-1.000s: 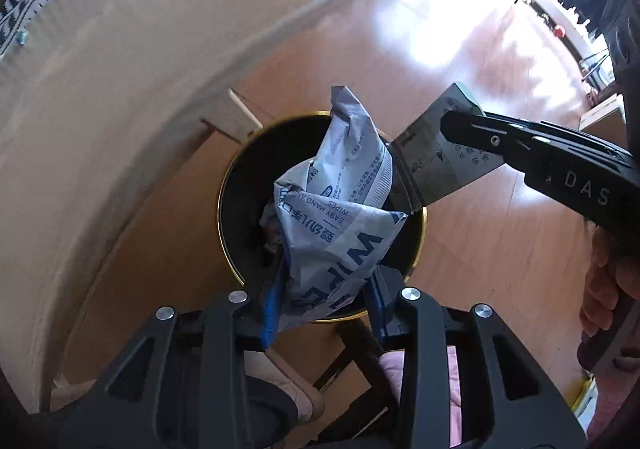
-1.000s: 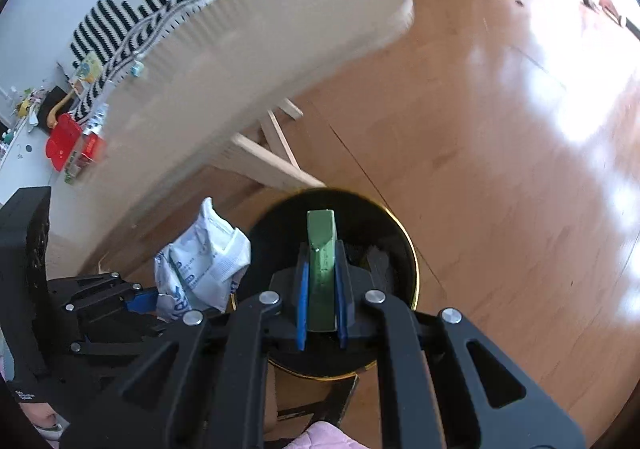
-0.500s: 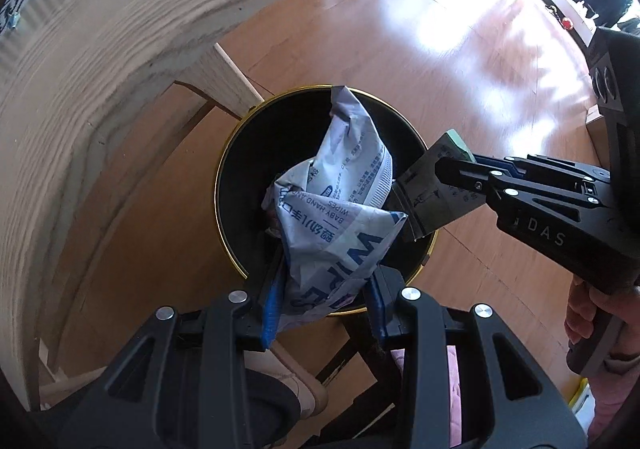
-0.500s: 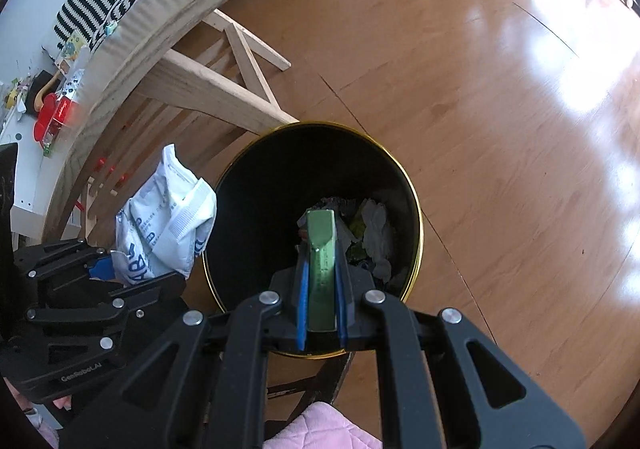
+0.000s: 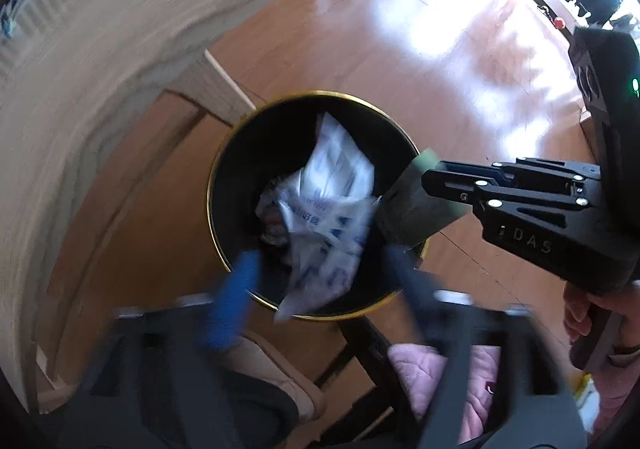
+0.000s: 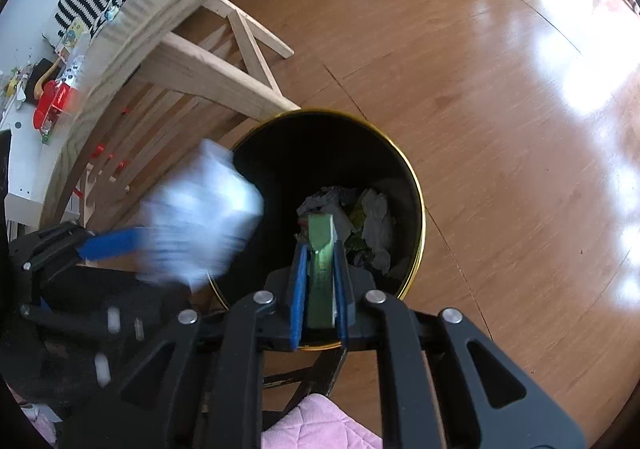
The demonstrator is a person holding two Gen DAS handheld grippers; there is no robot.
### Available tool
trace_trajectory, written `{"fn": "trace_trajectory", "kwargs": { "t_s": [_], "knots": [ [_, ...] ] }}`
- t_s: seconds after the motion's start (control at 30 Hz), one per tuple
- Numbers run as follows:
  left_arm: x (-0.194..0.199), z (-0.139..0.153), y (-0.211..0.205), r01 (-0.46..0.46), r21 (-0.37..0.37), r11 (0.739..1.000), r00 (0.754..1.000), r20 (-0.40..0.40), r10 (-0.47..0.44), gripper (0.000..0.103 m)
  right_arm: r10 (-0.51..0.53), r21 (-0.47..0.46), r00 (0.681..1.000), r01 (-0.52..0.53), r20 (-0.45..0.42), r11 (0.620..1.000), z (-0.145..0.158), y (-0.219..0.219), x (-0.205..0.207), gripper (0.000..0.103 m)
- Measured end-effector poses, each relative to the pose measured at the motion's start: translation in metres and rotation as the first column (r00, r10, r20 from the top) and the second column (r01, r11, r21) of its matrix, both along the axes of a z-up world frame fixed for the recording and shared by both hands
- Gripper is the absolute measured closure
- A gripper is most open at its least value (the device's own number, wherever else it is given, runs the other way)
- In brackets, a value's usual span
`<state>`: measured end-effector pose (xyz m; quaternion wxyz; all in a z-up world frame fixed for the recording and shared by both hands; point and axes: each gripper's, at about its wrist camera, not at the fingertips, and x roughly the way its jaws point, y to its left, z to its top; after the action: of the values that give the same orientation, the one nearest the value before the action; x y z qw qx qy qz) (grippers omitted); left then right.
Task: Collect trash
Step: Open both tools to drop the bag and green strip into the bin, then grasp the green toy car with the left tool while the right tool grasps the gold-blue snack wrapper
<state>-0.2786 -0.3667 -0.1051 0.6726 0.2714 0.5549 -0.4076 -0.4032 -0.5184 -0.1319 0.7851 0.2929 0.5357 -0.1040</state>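
Note:
A black bin with a gold rim [image 5: 218,169] [image 6: 416,185] stands on the wood floor, with crumpled trash [image 6: 372,221] at its bottom. My left gripper [image 5: 320,281] is open above the bin, its blue fingers [image 5: 236,297] spread and blurred. A white and blue wipes packet [image 5: 324,209] is loose between them, falling at the bin's mouth; it shows blurred in the right wrist view [image 6: 200,217]. My right gripper [image 6: 320,269] is shut on a flat green carton [image 6: 320,249] [image 5: 412,205] over the bin's edge.
A light wooden table [image 5: 100,49] [image 6: 168,1] curves over the bin at the left, with wooden legs [image 6: 224,77] beside it. A pink cushion on a dark chair [image 6: 316,425] is below the grippers. Open wood floor [image 6: 500,89] lies to the right.
My left gripper has opened and let go of the wipes packet, which now drops toward the bin. Both grippers moved lower over the bin; the right one still holds the green carton.

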Motion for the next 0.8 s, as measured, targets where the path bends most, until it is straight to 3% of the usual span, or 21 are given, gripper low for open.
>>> {"fn": "trace_trajectory", "kwargs": {
  "t_s": [0.03,0.07,0.23,0.3,0.4,0.53,0.63,0.73,0.8],
  "knots": [
    [-0.002,0.002,0.0,0.005,-0.007,1.0,1.0,0.023,-0.005,0.01,-0.01,-0.003,1.0,0.01,-0.001,1.0,0.001,-0.002,0.0,0.053],
    [-0.003,0.005,0.0,0.009,-0.013,1.0,0.999,0.034,-0.009,0.01,-0.033,-0.02,0.999,0.033,0.011,0.999,0.007,-0.005,-0.001,0.021],
    [0.006,0.037,0.01,-0.027,-0.101,0.995,0.999,0.026,0.029,0.01,-0.098,-0.106,0.989,0.11,0.114,0.988,0.044,-0.02,-0.01,0.017],
    [0.016,0.074,0.019,-0.053,-0.188,0.981,0.997,0.043,0.062,0.01,-0.126,-0.231,0.978,0.164,0.168,0.959,0.07,-0.022,-0.013,0.008],
    [0.037,0.133,0.047,-0.063,-0.267,0.962,0.986,0.131,0.1,0.008,-0.117,-0.421,0.96,0.219,0.254,0.88,0.101,-0.01,-0.009,0.007],
    [0.081,0.189,0.121,-0.154,-0.297,0.942,0.926,0.29,0.243,0.006,0.018,-0.522,0.944,0.166,0.33,0.836,0.128,0.018,0.023,0.007],
    [0.136,0.198,0.195,-0.316,-0.277,0.907,0.86,0.321,0.398,0.006,0.095,-0.485,0.932,0.093,0.349,0.869,0.144,0.04,0.059,0.007],
    [0.198,0.183,0.274,-0.509,-0.238,0.827,0.767,0.312,0.561,0.006,0.143,-0.425,0.908,0.041,0.394,0.904,0.163,0.063,0.097,0.007],
    [0.231,0.168,0.308,-0.593,-0.195,0.782,0.724,0.295,0.623,0.007,0.177,-0.397,0.897,-0.001,0.406,0.918,0.176,0.082,0.124,0.007]
  ]
}}
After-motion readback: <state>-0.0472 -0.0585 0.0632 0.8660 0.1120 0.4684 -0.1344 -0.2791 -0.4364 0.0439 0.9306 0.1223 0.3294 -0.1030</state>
